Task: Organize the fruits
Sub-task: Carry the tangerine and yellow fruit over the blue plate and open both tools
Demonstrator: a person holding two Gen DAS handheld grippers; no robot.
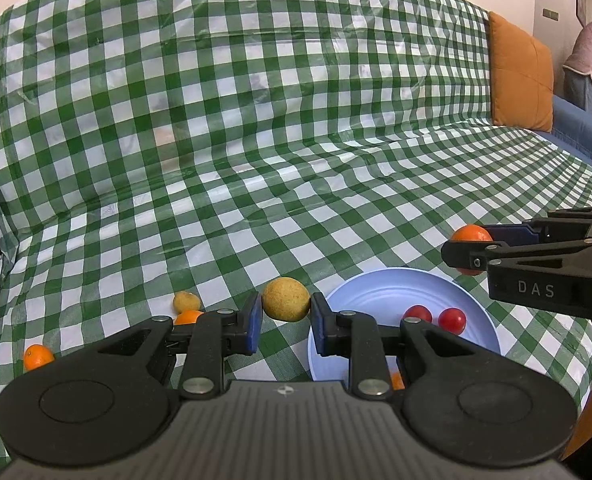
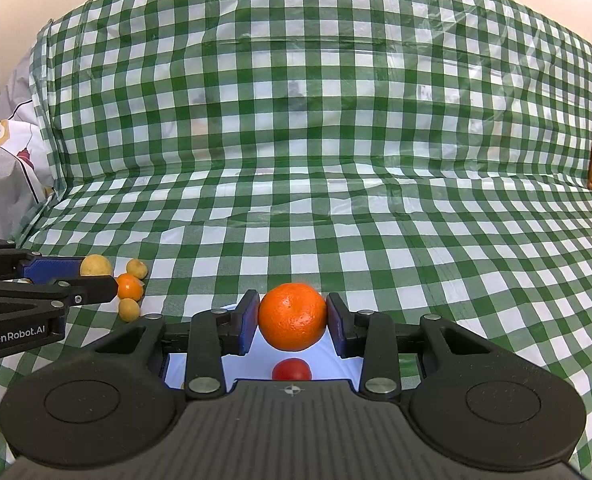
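My right gripper [image 2: 292,318] is shut on an orange mandarin [image 2: 292,317] and holds it above the light blue plate [image 2: 336,356], where a red cherry tomato [image 2: 291,370] lies. In the left wrist view the right gripper [image 1: 470,250] holds the mandarin [image 1: 470,235] over the plate's [image 1: 368,292] far right rim; two cherry tomatoes [image 1: 417,314] [image 1: 452,320] lie on the plate. My left gripper [image 1: 285,322] is open, its jaws on either side of a yellow round fruit [image 1: 285,299] on the cloth, left of the plate.
More fruit lies on the green checked cloth [image 1: 255,160] at the left: a small yellow one [image 1: 186,301], an orange one [image 1: 189,317] and another orange one [image 1: 37,357]. An orange cushion [image 1: 522,80] stands at the far right. A person [image 1: 590,60] stands beyond it.
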